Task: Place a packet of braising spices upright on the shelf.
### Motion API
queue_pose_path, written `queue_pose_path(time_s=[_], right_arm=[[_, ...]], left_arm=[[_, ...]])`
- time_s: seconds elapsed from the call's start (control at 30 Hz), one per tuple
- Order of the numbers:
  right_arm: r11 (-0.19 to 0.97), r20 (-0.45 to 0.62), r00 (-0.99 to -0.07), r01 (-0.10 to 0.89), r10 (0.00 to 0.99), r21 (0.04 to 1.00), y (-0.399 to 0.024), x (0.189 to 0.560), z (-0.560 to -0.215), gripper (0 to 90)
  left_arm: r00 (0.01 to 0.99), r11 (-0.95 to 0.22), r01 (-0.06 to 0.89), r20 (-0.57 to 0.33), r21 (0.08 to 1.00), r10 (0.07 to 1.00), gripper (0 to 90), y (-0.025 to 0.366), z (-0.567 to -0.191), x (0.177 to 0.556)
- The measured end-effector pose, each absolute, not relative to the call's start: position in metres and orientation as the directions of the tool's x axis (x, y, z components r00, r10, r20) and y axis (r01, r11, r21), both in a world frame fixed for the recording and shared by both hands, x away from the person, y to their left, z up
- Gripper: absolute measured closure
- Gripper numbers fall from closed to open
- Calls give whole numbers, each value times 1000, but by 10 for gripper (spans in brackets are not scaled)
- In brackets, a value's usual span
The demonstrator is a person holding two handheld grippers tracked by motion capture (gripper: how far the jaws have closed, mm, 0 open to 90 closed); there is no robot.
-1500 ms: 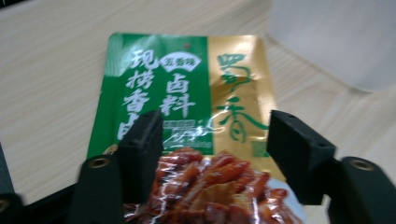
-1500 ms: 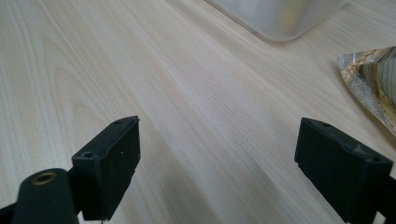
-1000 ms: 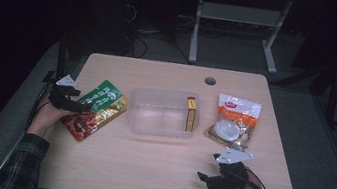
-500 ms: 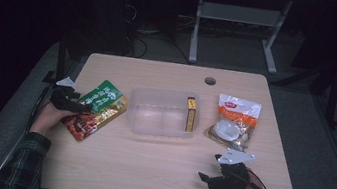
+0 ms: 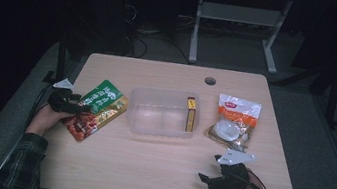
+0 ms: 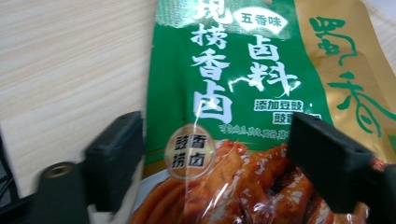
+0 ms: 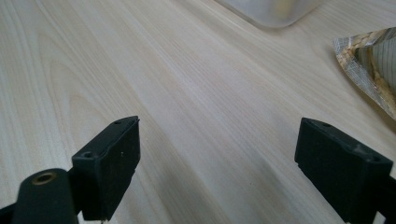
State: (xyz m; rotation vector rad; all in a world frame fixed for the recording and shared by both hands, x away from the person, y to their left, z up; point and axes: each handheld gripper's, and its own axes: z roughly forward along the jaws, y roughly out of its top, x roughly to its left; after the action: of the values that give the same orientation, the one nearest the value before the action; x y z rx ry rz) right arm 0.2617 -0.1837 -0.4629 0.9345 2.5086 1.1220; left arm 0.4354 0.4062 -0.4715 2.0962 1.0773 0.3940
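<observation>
Left tongs (image 6: 212, 154) had just been closing around the green packet (image 6: 243, 93).
Packet sat between them, not pinched yet; right tongs (image 7: 217, 163) stood wide over the desk (image 7: 187, 84).

A clear rectangular plastic tub (image 5: 162, 114) holding a slim yellow box (image 5: 190, 114) sits mid-way on the pale wooden table (image 5: 145, 172), with an orange-and-white transparent snack bag (image 5: 232, 119) just beside it.

Green seasoning packet (image 5: 101, 98) at the table's left side

It lay flat and slanted, overlapping a gold-and-red packet (image 5: 93, 120); glossy green plastic with white Chinese lettering and a picture of braised meat, sealed, just left of the clear container.
</observation>
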Motion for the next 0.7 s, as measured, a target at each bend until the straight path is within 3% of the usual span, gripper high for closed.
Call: queue_pose_path(time_s=[0.03, 0.17, 0.3, 0.43, 0.57, 0.7], right_arm=[[502, 42, -769, 457, 638, 734, -183, 261, -463, 138], [503, 44, -771, 457, 636, 734, -183, 261, -463, 138], [507, 41, -773, 454, 633, 732, -183, 262, -463, 138], [506, 43, -774, 454, 632, 733, -183, 262, -463, 138], [505, 45, -773, 457, 633, 732, -183, 261, -463, 138], [505, 46, -773, 457, 633, 733, -183, 261, -463, 138]], left_arm=[[596, -368, 566, -57, 738, 801, 323, 408, -472, 434], [595, -383, 562, -36, 733, 803, 358, 405, -471, 432], [610, -422, 550, -2, 721, 792, 548, 398, -469, 429], [610, -423, 547, 2, 722, 793, 627, 397, -468, 428], [608, -471, 539, 64, 699, 791, 799, 388, -465, 427], [598, -473, 550, 71, 688, 799, 836, 385, -464, 428]])
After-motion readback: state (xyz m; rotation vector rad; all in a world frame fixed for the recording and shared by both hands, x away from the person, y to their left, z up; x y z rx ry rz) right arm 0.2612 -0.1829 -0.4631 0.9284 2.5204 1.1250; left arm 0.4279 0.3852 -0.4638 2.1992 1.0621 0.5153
